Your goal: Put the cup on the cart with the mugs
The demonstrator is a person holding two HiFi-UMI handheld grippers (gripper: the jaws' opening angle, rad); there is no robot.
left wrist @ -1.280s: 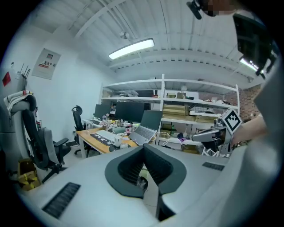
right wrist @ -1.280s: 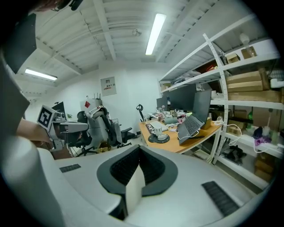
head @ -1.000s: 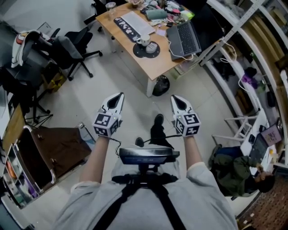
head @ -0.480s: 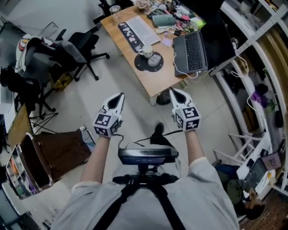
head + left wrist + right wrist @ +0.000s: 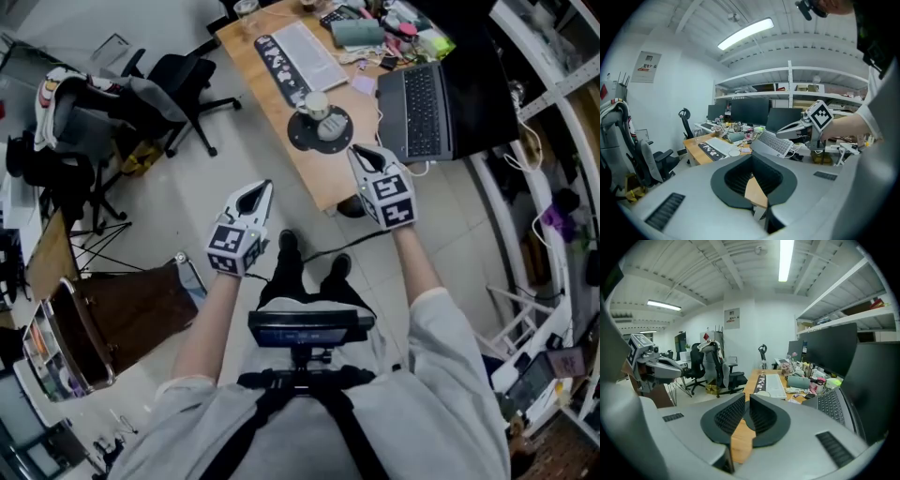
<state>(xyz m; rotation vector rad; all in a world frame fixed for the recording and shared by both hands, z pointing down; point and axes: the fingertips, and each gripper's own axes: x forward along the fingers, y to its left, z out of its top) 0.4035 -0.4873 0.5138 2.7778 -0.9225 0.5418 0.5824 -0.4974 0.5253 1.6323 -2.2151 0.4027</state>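
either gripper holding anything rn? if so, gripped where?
Nothing held. The left gripper and right gripper both have their jaws together and empty, in the air short of the desk. The cup stands on the desk, untouched.

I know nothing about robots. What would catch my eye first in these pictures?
Two white hand-held grippers with square-marked cubes stand out: the left hand-held gripper over the floor, the right hand-held gripper pointing at the near edge of the wooden desk. On that cluttered desk, a cup sits on a round dark mat beside an open laptop.
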